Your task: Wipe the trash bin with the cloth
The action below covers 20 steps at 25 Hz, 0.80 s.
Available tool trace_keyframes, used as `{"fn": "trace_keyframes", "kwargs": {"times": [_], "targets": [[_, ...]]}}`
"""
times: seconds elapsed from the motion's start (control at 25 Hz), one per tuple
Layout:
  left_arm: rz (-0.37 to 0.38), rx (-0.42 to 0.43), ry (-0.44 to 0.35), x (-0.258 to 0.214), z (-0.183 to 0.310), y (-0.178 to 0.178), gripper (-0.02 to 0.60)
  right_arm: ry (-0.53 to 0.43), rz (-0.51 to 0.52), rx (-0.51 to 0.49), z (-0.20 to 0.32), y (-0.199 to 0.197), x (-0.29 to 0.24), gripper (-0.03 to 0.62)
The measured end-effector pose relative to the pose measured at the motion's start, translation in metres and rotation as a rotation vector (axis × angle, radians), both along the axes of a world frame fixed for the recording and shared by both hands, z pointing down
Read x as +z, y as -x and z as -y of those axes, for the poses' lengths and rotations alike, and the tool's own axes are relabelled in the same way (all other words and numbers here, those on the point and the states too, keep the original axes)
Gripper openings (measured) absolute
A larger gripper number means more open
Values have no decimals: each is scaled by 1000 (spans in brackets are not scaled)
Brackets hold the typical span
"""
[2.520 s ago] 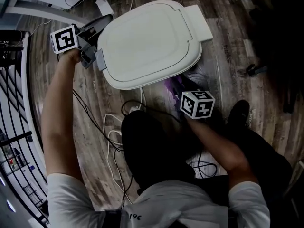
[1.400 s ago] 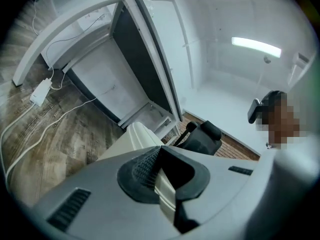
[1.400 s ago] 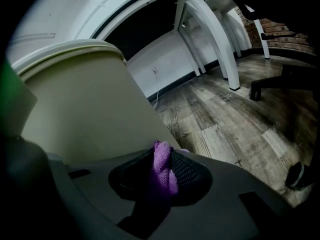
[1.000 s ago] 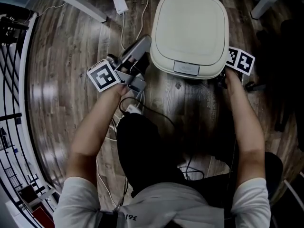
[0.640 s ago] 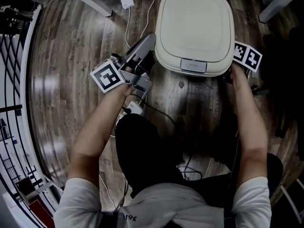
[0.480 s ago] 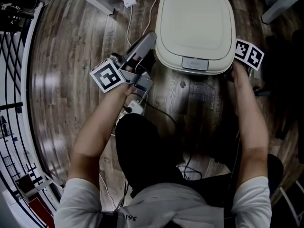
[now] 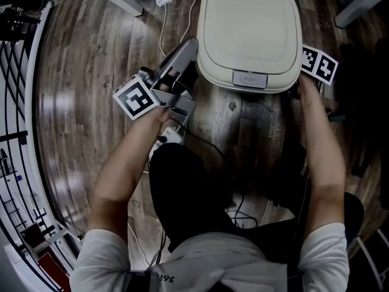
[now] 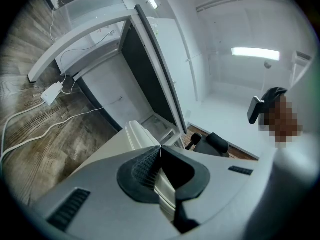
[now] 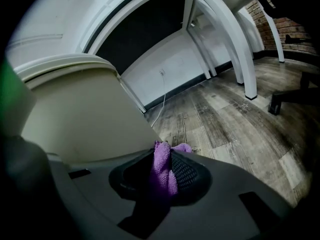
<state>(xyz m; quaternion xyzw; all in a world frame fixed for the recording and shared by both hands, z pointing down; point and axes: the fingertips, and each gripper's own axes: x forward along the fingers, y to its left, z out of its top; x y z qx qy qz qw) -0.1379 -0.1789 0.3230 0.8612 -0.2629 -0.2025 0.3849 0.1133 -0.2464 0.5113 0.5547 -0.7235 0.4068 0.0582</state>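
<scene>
meanwhile cloth [image 9: 161, 169] moved round beside the trash bin [image 7: 249, 32].

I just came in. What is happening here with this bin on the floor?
A person leans over a cream trash bin that stands with its lid closed on the wooden floor, and holds a gripper in each hand. The right gripper is shut on a purple cloth and holds it close to the bin's right side wall; whether the cloth touches the wall is not clear. The left gripper is shut and empty, beside the bin's left side.
</scene>
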Motion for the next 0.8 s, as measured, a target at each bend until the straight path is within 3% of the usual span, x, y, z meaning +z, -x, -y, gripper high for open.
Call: {"fn": "trace_keyframes", "kwargs": {"times": [0.4, 0.6, 0.8], "targets": [[-16, -17, 6, 0, -1, -2, 3, -3, 4, -30, 8, 0, 0, 83], [67, -15, -31, 2, 1, 6, 3, 2, 17, -25, 9, 4, 1, 83], [85, -7, -66, -3, 1, 4, 5, -5, -12, -44, 10, 1, 3, 84]]}}
